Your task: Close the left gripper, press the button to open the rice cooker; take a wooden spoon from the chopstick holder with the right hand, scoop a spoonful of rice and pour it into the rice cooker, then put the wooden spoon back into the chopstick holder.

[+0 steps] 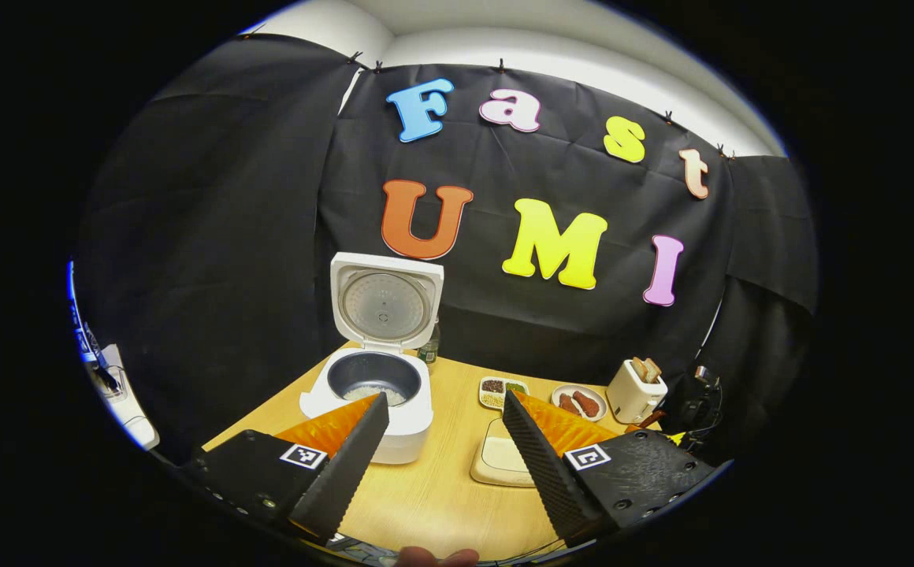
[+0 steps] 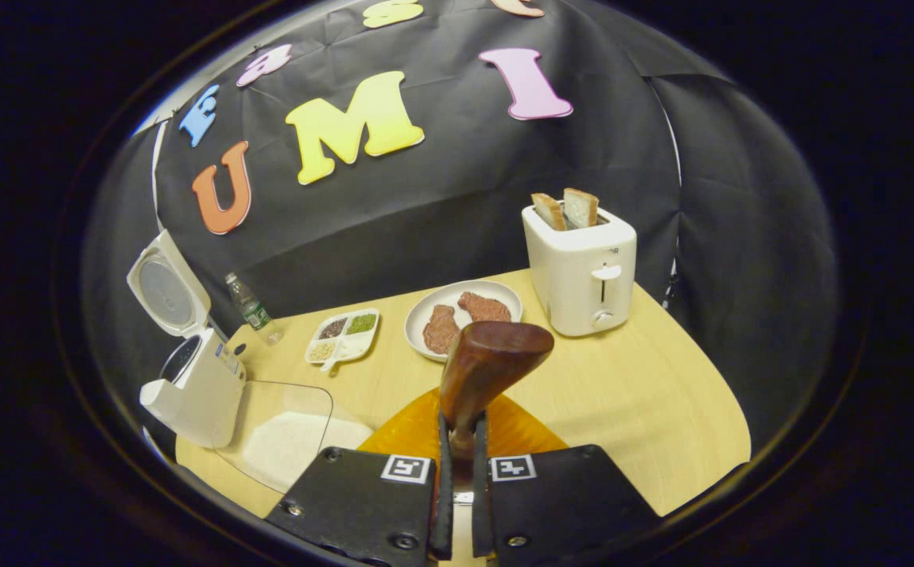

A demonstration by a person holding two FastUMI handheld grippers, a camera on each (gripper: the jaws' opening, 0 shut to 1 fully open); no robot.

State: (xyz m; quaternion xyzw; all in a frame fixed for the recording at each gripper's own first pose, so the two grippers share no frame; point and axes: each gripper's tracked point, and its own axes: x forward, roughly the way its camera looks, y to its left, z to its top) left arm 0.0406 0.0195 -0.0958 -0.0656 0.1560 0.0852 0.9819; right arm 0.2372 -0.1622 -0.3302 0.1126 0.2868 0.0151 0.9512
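The desk (image 2: 646, 394), of pale wood, carried every item. The rice cooker (image 1: 374, 394) stood at its left rear, its lid raised upright and a little white rice visible in the dark inner pot; the button step was therefore judged complete. A shallow tray of rice (image 2: 287, 441) lay on the desk just beside the cooker, toward the front edge. A white toaster (image 2: 583, 268) with two slices stood near the right rear edge, with a plate of patties (image 2: 465, 315) and a divided grain dish (image 2: 344, 335) between it and the cooker.

The left hand-held gripper (image 1: 445, 413) was held above the desk's front, fingers spread wide and empty. The right hand-held gripper (image 2: 457, 441) was clenched on the handle of the wooden spoon (image 2: 488, 358), whose dark reddish bowl stood upright above the fingertips. Whether the bowl held rice could not be told. The chopstick holder was not identified.

The step in hand was judged to fall within scooping and pouring. The next move would call for the spoon being kept level.
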